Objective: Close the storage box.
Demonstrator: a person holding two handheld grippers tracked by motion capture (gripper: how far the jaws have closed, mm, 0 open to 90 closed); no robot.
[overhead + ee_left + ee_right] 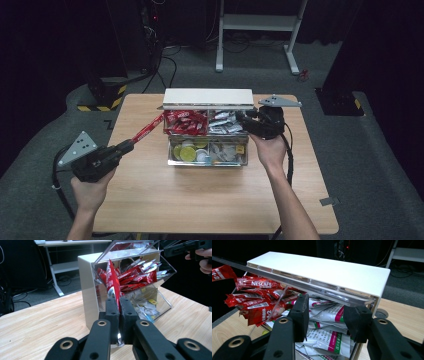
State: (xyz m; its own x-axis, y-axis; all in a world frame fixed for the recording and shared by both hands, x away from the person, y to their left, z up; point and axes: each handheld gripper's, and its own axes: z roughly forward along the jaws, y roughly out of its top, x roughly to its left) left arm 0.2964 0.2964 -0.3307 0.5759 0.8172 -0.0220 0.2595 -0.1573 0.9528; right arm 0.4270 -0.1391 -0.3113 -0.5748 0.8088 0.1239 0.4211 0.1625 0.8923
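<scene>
1. Looking down from the high view, the left hand-held gripper (131,144) is clamped on a red sachet (148,130) beside the clear organiser box (207,159) on the worktop (210,200); the right hand-held gripper (243,120) sits at the box's upper bin.
2. Left gripper view: sachet (112,280) pinched tight, outside the bin, so it seems freshly pulled and not yet set down.
3. Right gripper view: jaws apart around the clear flap (317,288), steadying it over white sachets (324,340).

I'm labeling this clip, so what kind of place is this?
Probably a lab or recording studio, not a kitchen: a lone wooden table on grey carpet, dark surroundings, cables and an equipment rack behind, and a clear organizer box of coffee sachets.
</scene>
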